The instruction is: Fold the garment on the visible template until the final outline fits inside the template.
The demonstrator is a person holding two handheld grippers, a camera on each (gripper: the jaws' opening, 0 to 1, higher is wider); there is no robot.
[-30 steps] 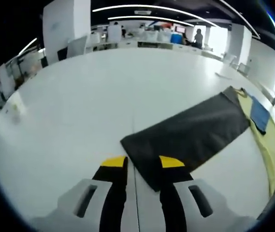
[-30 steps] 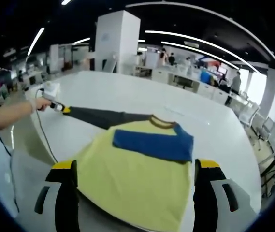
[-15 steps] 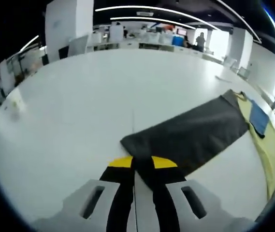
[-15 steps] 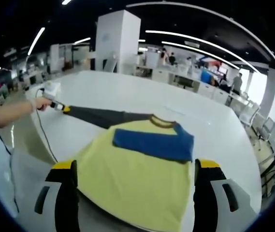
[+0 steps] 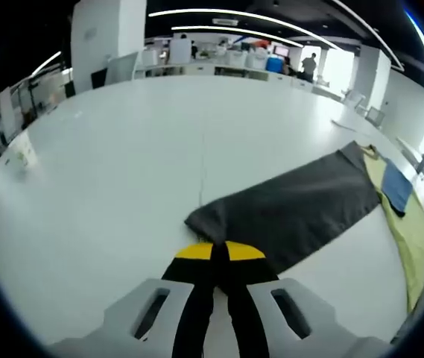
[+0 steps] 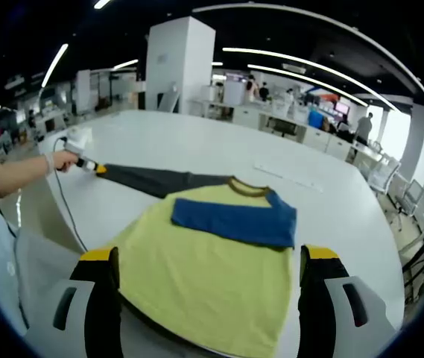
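The left gripper [image 5: 220, 252] has its yellow-tipped jaws pinched together on the near corner of the dark grey flat template sheet [image 5: 293, 210], which hides the corner itself. The sheet runs away across the broad white table [image 5: 122, 171] to the yellow T-shirt with a folded blue sleeve [image 6: 212, 253], whose far end is cut off at the left gripper view's edge. The right gripper [image 6: 206, 274] hangs wide open, jaws straddling the shirt's near hem. Bare tabletop lies all around.
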